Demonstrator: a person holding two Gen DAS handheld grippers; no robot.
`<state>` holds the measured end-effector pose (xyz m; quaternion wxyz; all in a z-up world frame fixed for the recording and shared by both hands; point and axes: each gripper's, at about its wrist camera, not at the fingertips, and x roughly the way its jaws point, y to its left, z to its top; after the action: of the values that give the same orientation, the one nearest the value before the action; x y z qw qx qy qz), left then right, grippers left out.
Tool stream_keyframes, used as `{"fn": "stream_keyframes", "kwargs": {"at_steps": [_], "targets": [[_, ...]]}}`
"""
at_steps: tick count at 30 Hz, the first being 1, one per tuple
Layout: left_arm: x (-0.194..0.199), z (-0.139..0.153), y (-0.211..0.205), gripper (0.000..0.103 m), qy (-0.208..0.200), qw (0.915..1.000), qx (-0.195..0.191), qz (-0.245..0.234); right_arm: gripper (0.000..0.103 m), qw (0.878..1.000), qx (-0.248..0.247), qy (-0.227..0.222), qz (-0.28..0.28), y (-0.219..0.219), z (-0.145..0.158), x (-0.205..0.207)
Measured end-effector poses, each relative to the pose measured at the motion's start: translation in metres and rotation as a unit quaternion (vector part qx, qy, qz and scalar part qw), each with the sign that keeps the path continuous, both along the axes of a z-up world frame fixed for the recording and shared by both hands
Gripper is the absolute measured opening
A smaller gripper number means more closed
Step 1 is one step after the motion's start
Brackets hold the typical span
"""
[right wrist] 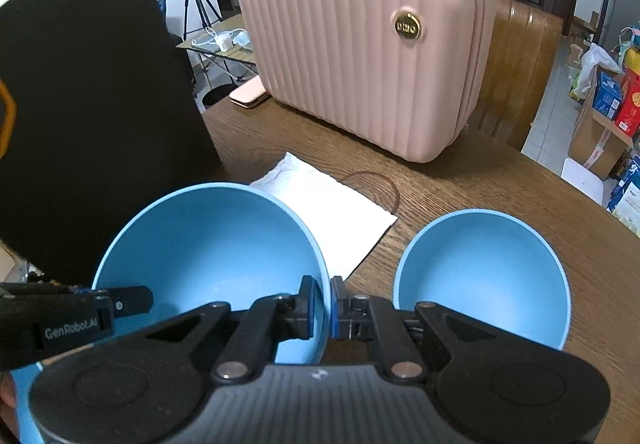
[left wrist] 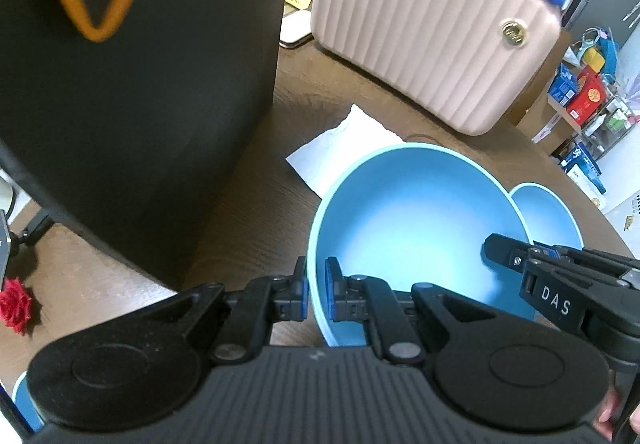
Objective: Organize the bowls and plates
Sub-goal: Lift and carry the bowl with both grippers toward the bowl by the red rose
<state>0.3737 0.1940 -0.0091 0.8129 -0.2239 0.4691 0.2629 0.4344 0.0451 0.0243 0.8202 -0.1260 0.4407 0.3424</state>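
Observation:
A large blue bowl (left wrist: 412,212) (right wrist: 208,244) is held by its rim between both grippers. My left gripper (left wrist: 316,284) is shut on the bowl's left rim, one pad inside and one outside. On the opposite rim my right gripper (right wrist: 327,296) is shut in the same way. Each gripper also shows in the other's view: the right gripper (left wrist: 520,249) at the bowl's far side, the left gripper (right wrist: 120,298) at the lower left. A smaller blue bowl (left wrist: 552,212) (right wrist: 480,276) stands upright on the wooden table (right wrist: 460,184), just right of the large one.
A white paper napkin (left wrist: 340,148) (right wrist: 332,212) lies behind the bowls. Further back stands a pink ribbed suitcase (left wrist: 420,36) (right wrist: 360,64). A tall black panel (left wrist: 140,84) (right wrist: 80,124) rises on the left. Another blue dish (left wrist: 20,396) peeks out at the lower left.

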Motion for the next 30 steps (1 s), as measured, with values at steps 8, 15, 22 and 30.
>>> {"fn": "stream_keyframes", "kwargs": {"at_steps": [8,15,22,30], "targets": [[-0.031,0.026,-0.01,0.009,-0.016,0.9998,0.012,0.002,0.008,1.0,0.015,-0.011,0.002,-0.012,0.026,-0.034],[-0.062,0.045,-0.016,0.009,-0.026,0.9994,0.02,0.007,0.008,1.0,0.023,-0.018,0.008,-0.018,0.044,-0.062],[-0.09,0.056,-0.019,0.009,-0.033,0.9991,0.022,0.015,0.008,0.999,0.028,-0.02,0.017,-0.02,0.055,-0.086],[-0.119,0.064,-0.019,0.009,-0.033,0.9986,0.031,0.027,0.008,0.999,0.029,-0.018,0.032,-0.017,0.06,-0.115]]}}
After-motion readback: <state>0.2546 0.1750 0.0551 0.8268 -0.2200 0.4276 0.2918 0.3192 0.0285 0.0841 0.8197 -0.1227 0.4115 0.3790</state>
